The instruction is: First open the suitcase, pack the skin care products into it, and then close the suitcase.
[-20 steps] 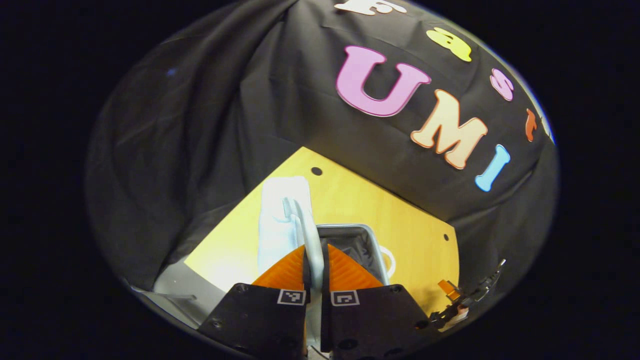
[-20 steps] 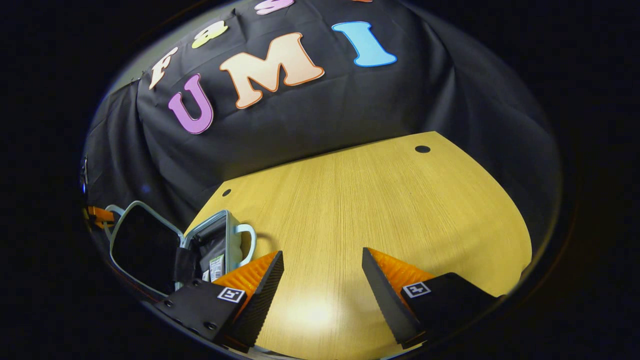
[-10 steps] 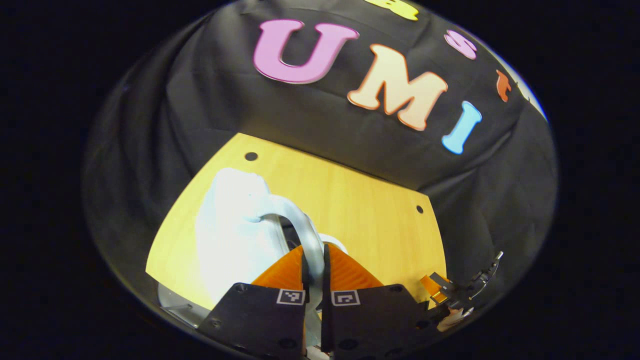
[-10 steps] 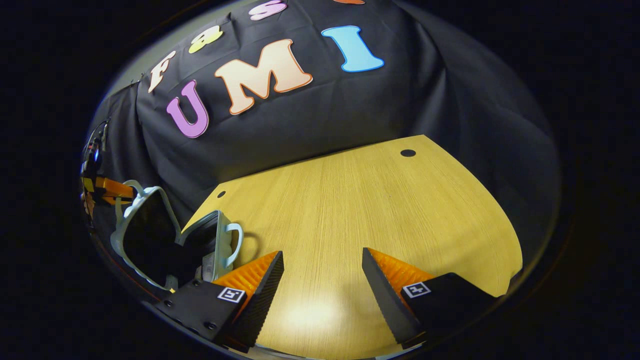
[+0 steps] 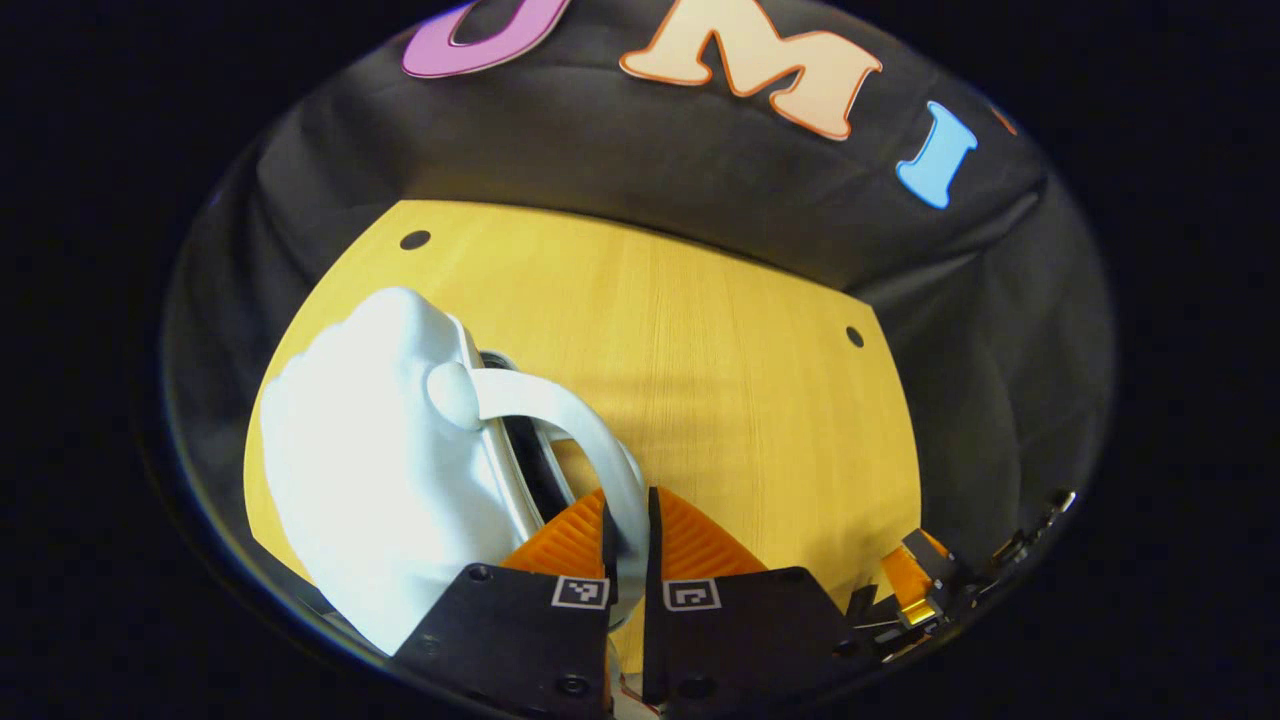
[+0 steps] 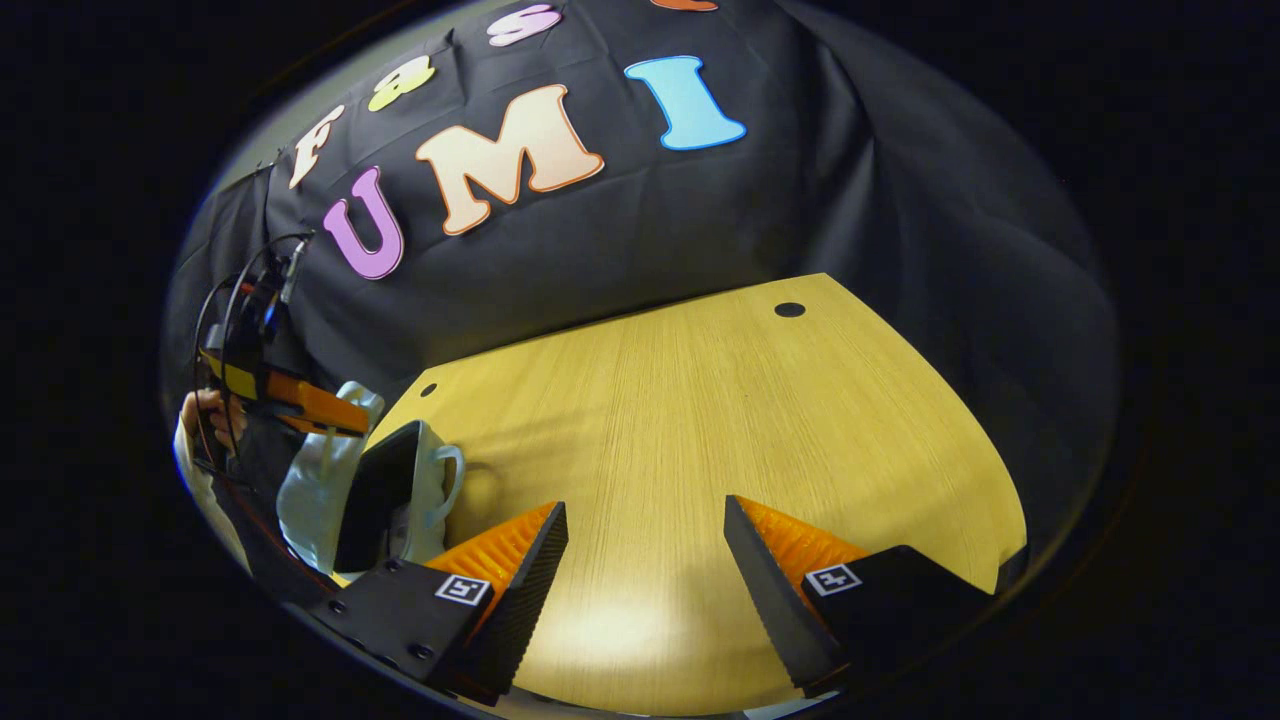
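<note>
The step in hand looks like closing the suitcase: the lid should be swung down evenly until its rim meets the base, without dragging the case across the tabletop (image 5: 720,350). At the bottom of the left gripper view, the left hand-held gripper (image 5: 628,520) is clenched on the lid's handle (image 5: 560,410), both fingers pressing it. The suitcase (image 5: 380,470) fills the lower left, nearly closed. In the right gripper view, the right hand-held gripper (image 6: 645,550) hangs wide open above bare tabletop, grasping nothing.
</note>
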The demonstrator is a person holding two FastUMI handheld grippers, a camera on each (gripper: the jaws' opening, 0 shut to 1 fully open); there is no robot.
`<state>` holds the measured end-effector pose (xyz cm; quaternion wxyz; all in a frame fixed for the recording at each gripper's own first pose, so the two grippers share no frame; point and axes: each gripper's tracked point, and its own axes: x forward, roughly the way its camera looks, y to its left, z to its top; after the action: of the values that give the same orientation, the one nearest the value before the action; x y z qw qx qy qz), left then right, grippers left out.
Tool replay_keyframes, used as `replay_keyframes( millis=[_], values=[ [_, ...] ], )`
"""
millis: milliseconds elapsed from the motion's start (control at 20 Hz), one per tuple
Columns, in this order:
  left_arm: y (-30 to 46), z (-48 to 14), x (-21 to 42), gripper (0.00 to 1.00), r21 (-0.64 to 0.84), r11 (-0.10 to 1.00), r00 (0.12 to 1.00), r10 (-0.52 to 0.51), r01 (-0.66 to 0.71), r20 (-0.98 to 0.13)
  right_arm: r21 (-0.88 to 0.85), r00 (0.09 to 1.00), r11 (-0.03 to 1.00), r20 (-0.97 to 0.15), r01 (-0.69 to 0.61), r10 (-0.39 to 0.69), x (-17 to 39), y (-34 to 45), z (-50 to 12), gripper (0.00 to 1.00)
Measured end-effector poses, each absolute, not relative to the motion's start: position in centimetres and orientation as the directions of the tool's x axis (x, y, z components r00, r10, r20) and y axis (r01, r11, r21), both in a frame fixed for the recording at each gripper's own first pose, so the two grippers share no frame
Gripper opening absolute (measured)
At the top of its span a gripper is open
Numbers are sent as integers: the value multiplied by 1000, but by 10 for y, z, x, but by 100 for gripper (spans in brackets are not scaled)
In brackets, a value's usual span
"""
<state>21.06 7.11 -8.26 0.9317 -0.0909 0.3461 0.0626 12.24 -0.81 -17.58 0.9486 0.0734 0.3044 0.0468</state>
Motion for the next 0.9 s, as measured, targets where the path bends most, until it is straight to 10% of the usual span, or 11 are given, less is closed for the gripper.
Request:
replay_keyframes(
  millis=[700,900],
  values=[
    [61,-152,233,12,10,978,618,139,-207,-774,150,815,987,-563,-64,139,107,-8,-168,98],
    [40,-146,215,84,39,982,636,148,-182,-758,166,842,984,-519,-68,146,109,-13,-150,98]
  ],
)
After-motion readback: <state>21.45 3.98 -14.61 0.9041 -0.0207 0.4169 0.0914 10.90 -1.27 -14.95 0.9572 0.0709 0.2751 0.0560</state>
